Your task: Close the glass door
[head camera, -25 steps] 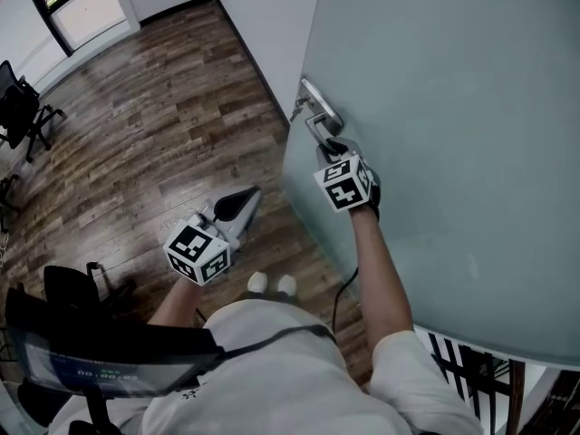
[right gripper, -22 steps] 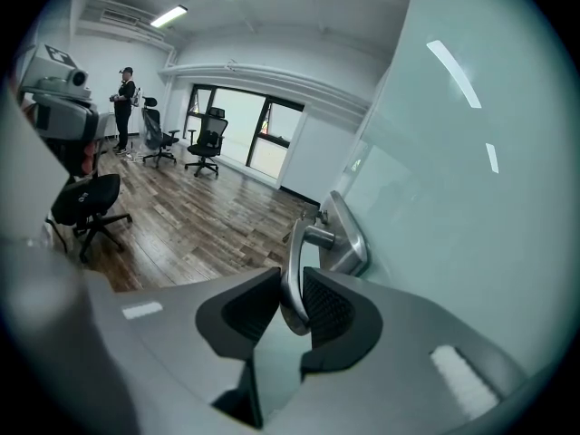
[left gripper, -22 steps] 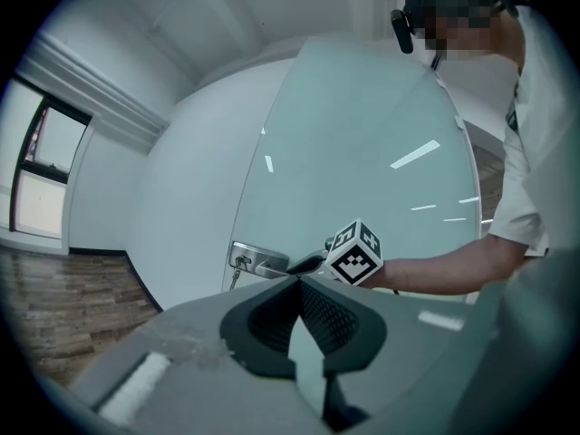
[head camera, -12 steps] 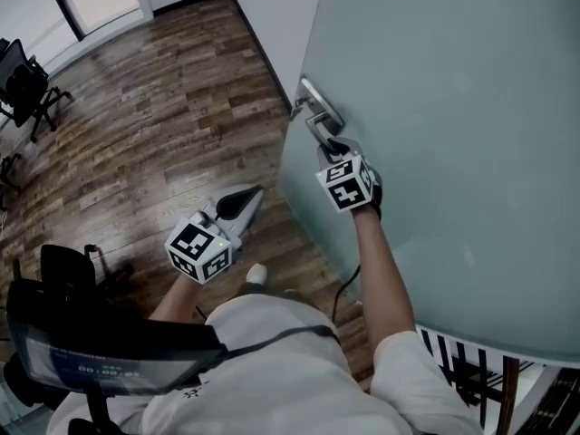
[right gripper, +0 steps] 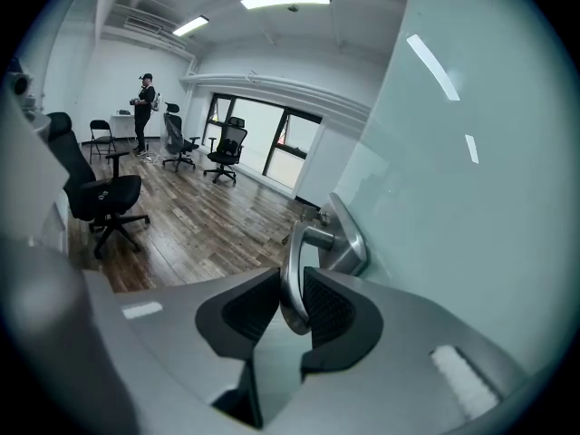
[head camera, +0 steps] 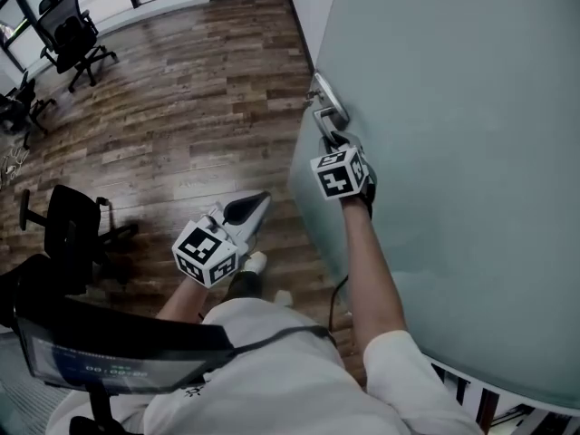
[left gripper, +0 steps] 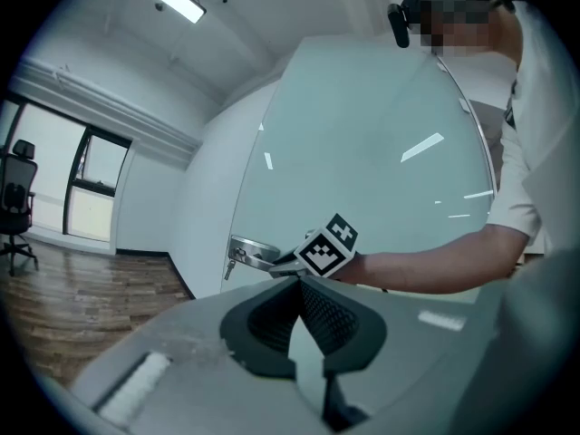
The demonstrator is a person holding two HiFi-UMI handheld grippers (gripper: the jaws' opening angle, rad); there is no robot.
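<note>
The right gripper [right gripper: 290, 279] is clamped on the door handle [right gripper: 289, 241]: in the right gripper view the silver lever stands upright between the two dark pads, pinched on both sides, with its mounting plate just beyond the tips, flat on the glass door [head camera: 453, 134]. From the head view the right arm [head camera: 367, 261] reaches out almost straight from the shoulder, bare forearm long and extended, the gripper tilted downward toward the handle and its marker cube [head camera: 339, 172] facing up just behind the jaws. The frosted pane fills everything to the right of that claw, and its free edge runs just to the left of it. The left gripper [head camera: 257, 203] hangs low and close to the body, elbow bent, nose pointing roughly level toward the door's edge but well short of it, touching nothing. In the left gripper view its jaws meet at the tips with nothing between them. Directly ahead of those closed tips sit the other gripper and the handle. Wooden floor [head camera: 181, 107] spreads out to the left of the left claw, with a black office chair [head camera: 77, 229] further off that way.
</note>
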